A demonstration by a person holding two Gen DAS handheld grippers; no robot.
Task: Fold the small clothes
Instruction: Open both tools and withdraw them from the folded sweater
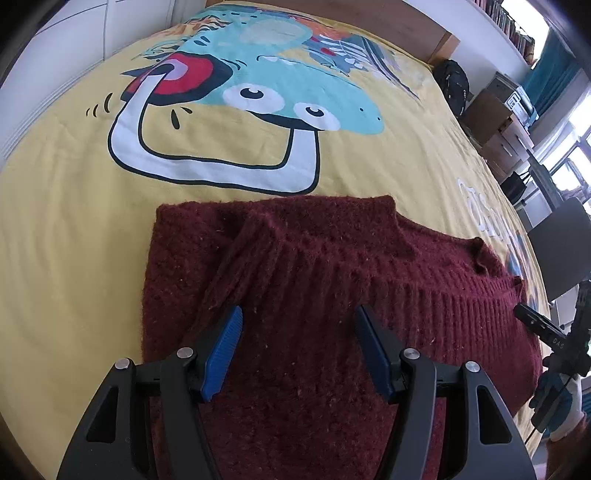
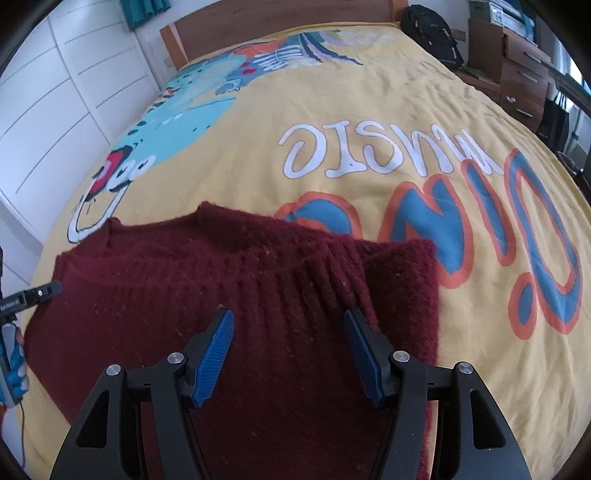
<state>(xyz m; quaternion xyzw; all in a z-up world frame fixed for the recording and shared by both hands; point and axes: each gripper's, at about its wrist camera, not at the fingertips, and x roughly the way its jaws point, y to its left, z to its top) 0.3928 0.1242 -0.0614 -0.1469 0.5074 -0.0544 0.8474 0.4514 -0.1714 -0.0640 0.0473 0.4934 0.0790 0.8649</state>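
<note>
1. My left claw hangs over the near left part of the maroon sweater, jaws wide with only knit under the gap and nothing pinched; I judge it is set there to take the near hem
2. My right claw mirrors it over the near right part, equally wide and empty, so both near corners could go up together
3. The sweater lies flat on the bed, near edge toward me; both sleeves seem already folded in across the body, the cuffs' ribbing lying slantwise just beyond each claw
4. It is fuzzy, thick maroon knit, flecked with pale lint, with a ribbed band across it
5. Farther off stretches the yellow bedspread with its cartoon print, then the wooden headboard
</note>
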